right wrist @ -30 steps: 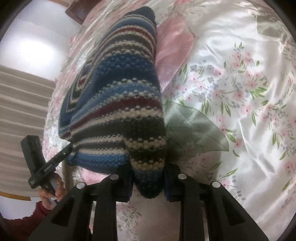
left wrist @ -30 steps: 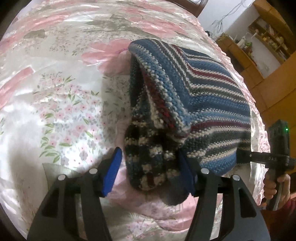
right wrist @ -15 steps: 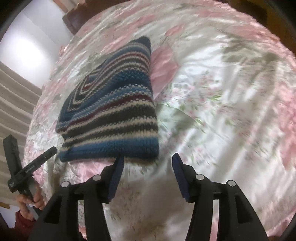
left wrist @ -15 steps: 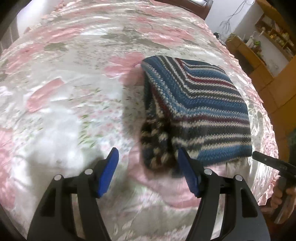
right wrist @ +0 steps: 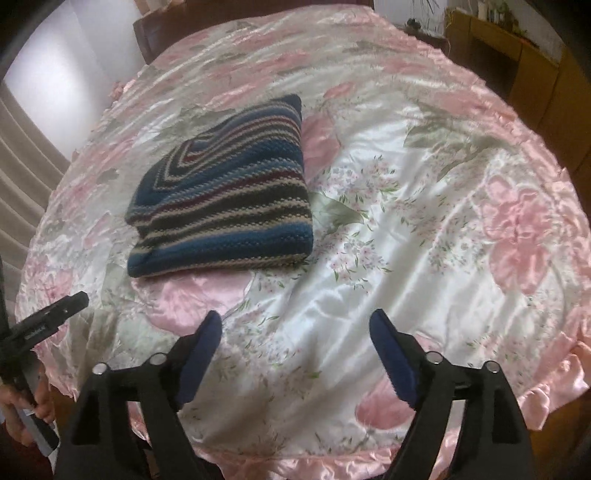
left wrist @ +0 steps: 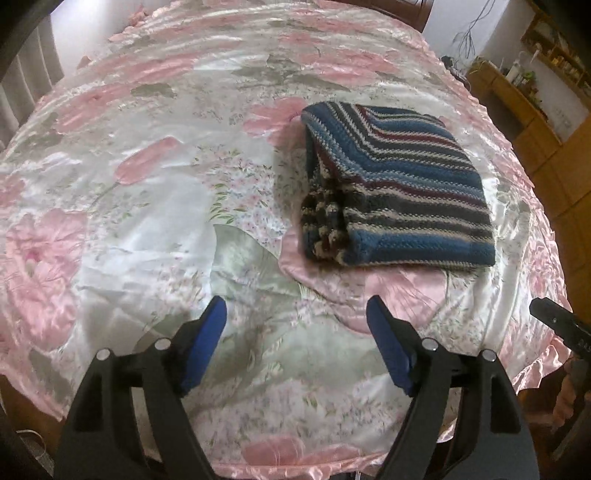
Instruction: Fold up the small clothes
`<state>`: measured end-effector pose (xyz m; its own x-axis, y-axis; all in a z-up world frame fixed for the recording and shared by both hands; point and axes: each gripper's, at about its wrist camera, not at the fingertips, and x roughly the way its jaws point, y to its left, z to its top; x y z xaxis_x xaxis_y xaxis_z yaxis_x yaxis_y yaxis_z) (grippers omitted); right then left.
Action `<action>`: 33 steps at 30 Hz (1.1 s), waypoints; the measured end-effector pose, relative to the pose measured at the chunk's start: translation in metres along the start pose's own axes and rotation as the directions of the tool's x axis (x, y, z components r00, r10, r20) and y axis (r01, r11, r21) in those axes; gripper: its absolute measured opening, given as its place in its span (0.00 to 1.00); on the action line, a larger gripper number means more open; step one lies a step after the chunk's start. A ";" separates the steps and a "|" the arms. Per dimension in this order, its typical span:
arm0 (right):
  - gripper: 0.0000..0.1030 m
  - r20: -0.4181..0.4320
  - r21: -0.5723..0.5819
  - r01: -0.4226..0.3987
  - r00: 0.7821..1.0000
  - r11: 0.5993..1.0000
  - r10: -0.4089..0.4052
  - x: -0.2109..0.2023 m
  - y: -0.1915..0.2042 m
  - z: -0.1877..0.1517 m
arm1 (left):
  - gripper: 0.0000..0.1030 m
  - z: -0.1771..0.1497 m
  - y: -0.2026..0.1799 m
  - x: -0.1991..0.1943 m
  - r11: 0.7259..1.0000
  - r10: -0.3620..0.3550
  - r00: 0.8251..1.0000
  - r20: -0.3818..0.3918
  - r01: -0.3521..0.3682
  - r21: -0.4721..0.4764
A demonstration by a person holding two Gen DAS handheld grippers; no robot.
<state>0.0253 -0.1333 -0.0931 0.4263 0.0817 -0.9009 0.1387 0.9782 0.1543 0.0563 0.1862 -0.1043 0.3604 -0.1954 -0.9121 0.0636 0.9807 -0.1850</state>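
Observation:
A folded striped knit garment (left wrist: 395, 184) in blue, maroon, cream and dark grey lies flat on the pink floral satin cover (left wrist: 147, 192). In the right wrist view the same knit garment (right wrist: 225, 195) sits left of centre. My left gripper (left wrist: 295, 314) hangs open above the cover, well short of the garment's near edge, with nothing between its blue pads. My right gripper (right wrist: 295, 325) is also open and empty, pulled back from the garment. Each gripper shows at the edge of the other's view, held by a hand.
The satin cover (right wrist: 424, 221) spreads over a round-looking surface with a frilled pink edge (right wrist: 554, 373). Wooden shelves and cabinets (left wrist: 535, 103) stand at the right. A dark headboard (right wrist: 155, 33) and pleated curtains (right wrist: 26, 147) lie beyond the far side.
Both grippers let go of the garment's near edge, opened, and drew back and up. The garment now rests folded and flat on the cover.

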 end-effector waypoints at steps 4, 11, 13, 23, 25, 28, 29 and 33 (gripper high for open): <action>0.87 0.033 -0.013 0.011 0.999 1.000 -0.011 -0.019 0.011 -0.006 | 0.80 -0.004 -0.005 -0.024 1.000 0.021 0.999 0.035 -0.022 0.022; 0.93 0.082 -0.029 0.006 0.997 1.000 -0.003 -0.051 0.024 -0.014 | 0.84 -0.012 -0.009 -0.055 0.997 0.046 0.997 0.068 -0.050 0.054; 0.94 0.090 -0.038 0.003 0.996 0.999 0.000 -0.060 0.028 -0.015 | 0.84 -0.016 -0.009 -0.065 0.997 0.047 0.996 0.079 -0.051 0.050; 0.96 0.125 -0.086 -0.013 0.992 0.996 0.024 -0.096 0.058 -0.029 | 0.87 -0.031 -0.015 -0.105 0.996 0.059 0.989 0.135 -0.068 0.062; 0.96 0.128 -0.091 -0.008 0.992 0.996 0.020 -0.100 0.062 -0.031 | 0.88 -0.033 -0.016 -0.112 0.996 0.057 0.988 0.143 -0.066 0.058; 0.96 0.133 -0.098 0.004 0.991 0.995 0.009 -0.107 0.066 -0.034 | 0.88 -0.036 -0.017 -0.121 0.996 0.062 0.985 0.161 -0.072 0.060; 0.96 0.133 -0.100 0.005 0.991 0.995 0.009 -0.108 0.066 -0.034 | 0.88 -0.037 -0.018 -0.123 0.995 0.066 0.984 0.167 -0.077 0.062; 0.96 0.131 -0.090 0.010 0.991 0.996 0.002 -0.112 0.068 -0.036 | 0.88 -0.041 -0.021 -0.131 0.994 0.068 0.983 0.171 -0.081 0.071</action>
<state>-0.0454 -0.0690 0.0034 0.5403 0.0579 -0.8395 0.0616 0.9922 0.1081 -0.0303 0.1907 0.0038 0.5178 -0.1238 -0.8465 0.1004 0.9914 -0.0836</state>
